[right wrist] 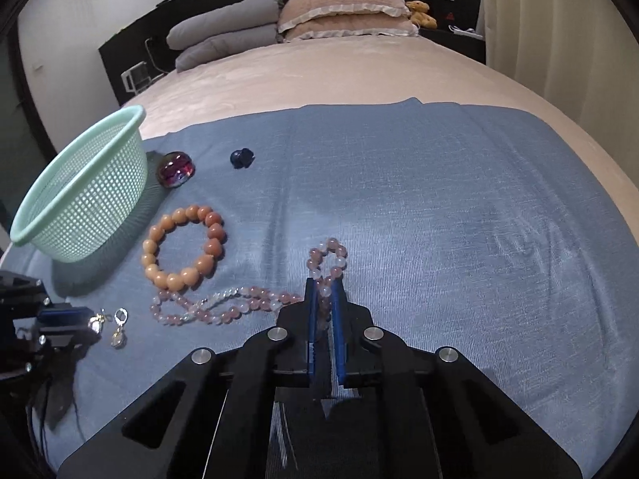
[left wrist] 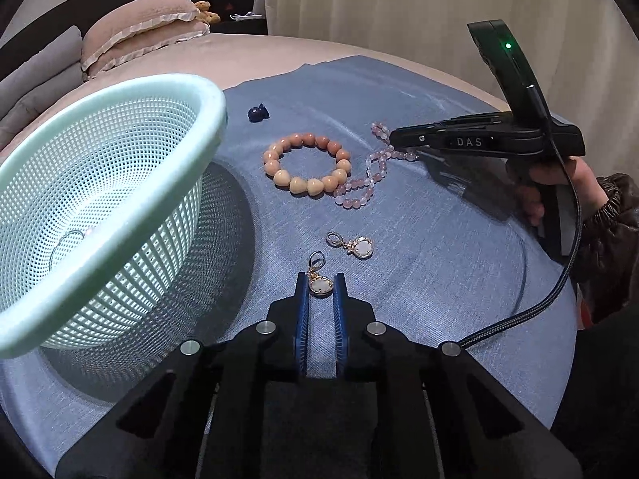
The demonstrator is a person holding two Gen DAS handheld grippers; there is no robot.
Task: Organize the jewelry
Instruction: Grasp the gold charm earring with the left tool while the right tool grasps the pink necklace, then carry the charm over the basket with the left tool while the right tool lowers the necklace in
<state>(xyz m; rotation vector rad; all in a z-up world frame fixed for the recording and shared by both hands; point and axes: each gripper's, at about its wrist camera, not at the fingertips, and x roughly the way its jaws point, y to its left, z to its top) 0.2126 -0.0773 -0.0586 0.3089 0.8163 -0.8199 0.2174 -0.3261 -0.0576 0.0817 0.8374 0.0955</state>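
Observation:
My left gripper (left wrist: 320, 281) is shut on a gold earring with a white disc (left wrist: 320, 285), low over the blue cloth (left wrist: 399, 279). Its twin earring (left wrist: 355, 244) lies just beyond. A peach bead bracelet (left wrist: 307, 163) lies further out, with a pink bead strand (left wrist: 371, 175) to its right. My right gripper (right wrist: 324, 287) is shut on the pink bead strand (right wrist: 223, 305), which trails left on the cloth. The mint mesh basket (left wrist: 100, 215) stands at the left and also shows in the right wrist view (right wrist: 86, 191).
A small dark blue bead piece (right wrist: 241, 157) and a shiny dark red oval ornament (right wrist: 175, 169) lie near the basket. The cloth covers a pink bed (right wrist: 319, 76) with pillows (right wrist: 343, 10) at the head. Black feathery strands (right wrist: 56, 395) hang at the left.

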